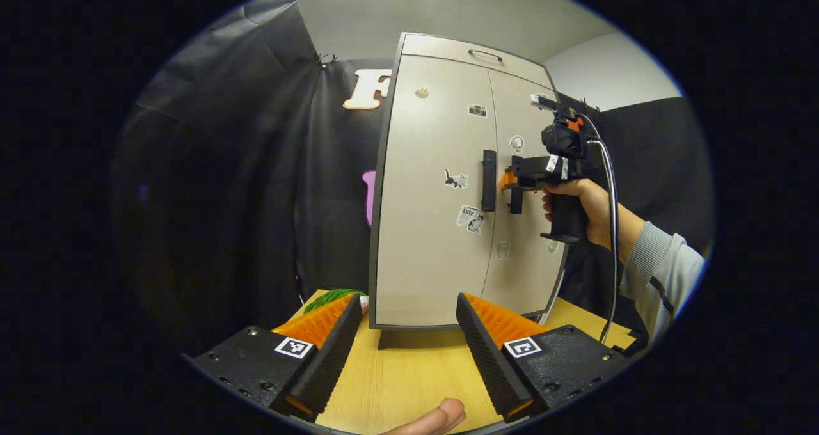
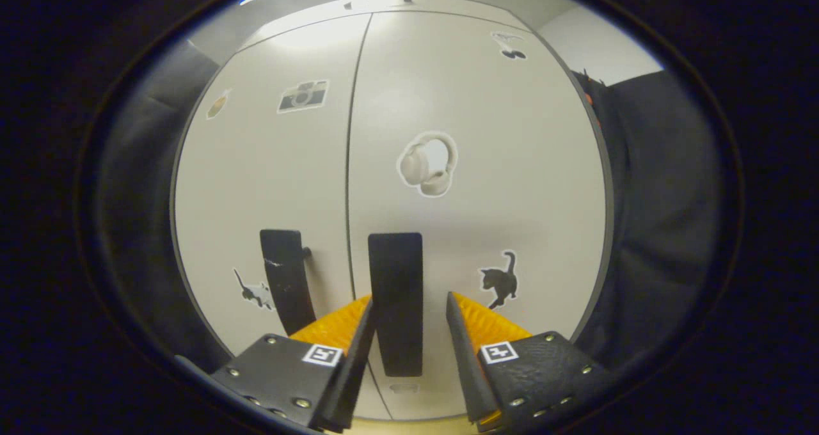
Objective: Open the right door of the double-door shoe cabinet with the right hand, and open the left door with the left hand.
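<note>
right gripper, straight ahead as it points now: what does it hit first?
The right door handle: it stands between the right gripper fingers, which are open around it. The right door lies just behind; depth is hard to judge.

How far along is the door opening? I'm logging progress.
Nothing is done yet: both doors look closed. In hand: the right tool straddles the right door's handle, jaws apart. Left: pull that door, then the left tool, open and well back, takes the left handle.
</note>
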A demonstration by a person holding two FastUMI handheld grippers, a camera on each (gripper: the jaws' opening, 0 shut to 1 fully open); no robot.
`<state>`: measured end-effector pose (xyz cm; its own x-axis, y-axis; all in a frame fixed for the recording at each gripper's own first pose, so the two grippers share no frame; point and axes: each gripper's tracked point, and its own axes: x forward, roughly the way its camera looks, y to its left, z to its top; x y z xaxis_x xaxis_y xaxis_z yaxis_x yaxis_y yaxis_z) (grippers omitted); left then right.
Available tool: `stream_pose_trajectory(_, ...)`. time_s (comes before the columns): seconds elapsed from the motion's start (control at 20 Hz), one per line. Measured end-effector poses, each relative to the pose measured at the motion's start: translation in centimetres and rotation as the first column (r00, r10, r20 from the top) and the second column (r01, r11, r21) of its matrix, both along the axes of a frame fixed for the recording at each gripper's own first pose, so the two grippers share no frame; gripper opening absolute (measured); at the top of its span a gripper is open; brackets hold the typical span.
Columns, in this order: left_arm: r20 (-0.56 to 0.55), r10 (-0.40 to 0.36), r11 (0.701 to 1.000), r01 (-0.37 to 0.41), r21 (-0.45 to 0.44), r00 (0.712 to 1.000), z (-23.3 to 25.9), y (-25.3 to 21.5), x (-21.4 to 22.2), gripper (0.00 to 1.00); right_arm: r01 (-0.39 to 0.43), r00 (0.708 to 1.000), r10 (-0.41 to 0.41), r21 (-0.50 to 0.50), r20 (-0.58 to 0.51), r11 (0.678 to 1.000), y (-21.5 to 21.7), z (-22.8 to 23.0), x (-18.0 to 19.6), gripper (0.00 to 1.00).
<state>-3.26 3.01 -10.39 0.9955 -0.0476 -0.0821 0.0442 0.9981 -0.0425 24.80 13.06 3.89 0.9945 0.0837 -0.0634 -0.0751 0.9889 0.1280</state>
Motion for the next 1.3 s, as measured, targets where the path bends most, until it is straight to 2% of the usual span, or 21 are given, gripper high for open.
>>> stream_pose_trajectory(0.05,0.002,0.008,1.000,-0.008,-0.003,1.000,0.2,0.1,0.1,0.93,-0.013,1.000,0.013,-0.002,-0.026,1.000,0.2,-0.3,0.0,0.61)
stream_pose_trajectory(0.1,0.003,0.015,1.000,-0.015,0.002,1.000,0.2,0.2,0.3,0.93,-0.032,0.999,0.031,-0.025,-0.014,0.999,0.7,-0.1,-0.4,0.46)
stream_pose_trajectory(0.15,0.004,0.019,1.000,-0.019,0.012,1.000,0.4,0.2,0.4,0.93,-0.020,1.000,0.019,-0.060,-0.013,0.998,0.7,-0.2,-0.2,0.40)
stream_pose_trajectory(0.2,0.006,0.023,1.000,-0.023,0.019,1.000,0.5,0.2,0.4,0.93,-0.018,1.000,0.016,-0.073,-0.024,0.997,0.6,-0.3,-0.2,0.22)
stream_pose_trajectory(0.35,0.011,0.025,0.999,-0.026,0.036,1.000,0.9,0.1,0.2,0.93,-0.069,0.996,0.067,-0.025,-0.058,0.997,0.7,-0.3,-0.8,0.22)
stream_pose_trajectory(0.75,0.001,0.039,0.999,-0.039,0.028,0.999,1.1,-0.4,-0.1,0.93,-0.192,0.980,0.191,-0.033,-0.051,0.981,-1.4,-0.1,-5.6,0.22)
stream_pose_trajectory(1.05,-0.011,0.018,1.000,-0.017,0.020,1.000,1.2,-1.9,-0.5,0.93,-0.232,0.972,0.229,-0.058,-0.043,0.971,-3.3,0.3,-8.3,0.22)
stream_pose_trajectory(1.2,0.033,0.053,0.997,-0.054,0.056,0.998,2.2,-1.2,-0.7,0.93,-0.245,0.969,0.244,-0.056,-0.017,0.968,-5.2,0.4,-10.2,0.22)
stream_pose_trajectory(1.3,0.037,0.050,0.997,-0.052,0.055,0.998,2.3,-1.5,-0.9,0.93,-0.253,0.967,0.253,-0.050,-0.022,0.966,-6.3,0.4,-11.2,0.22)
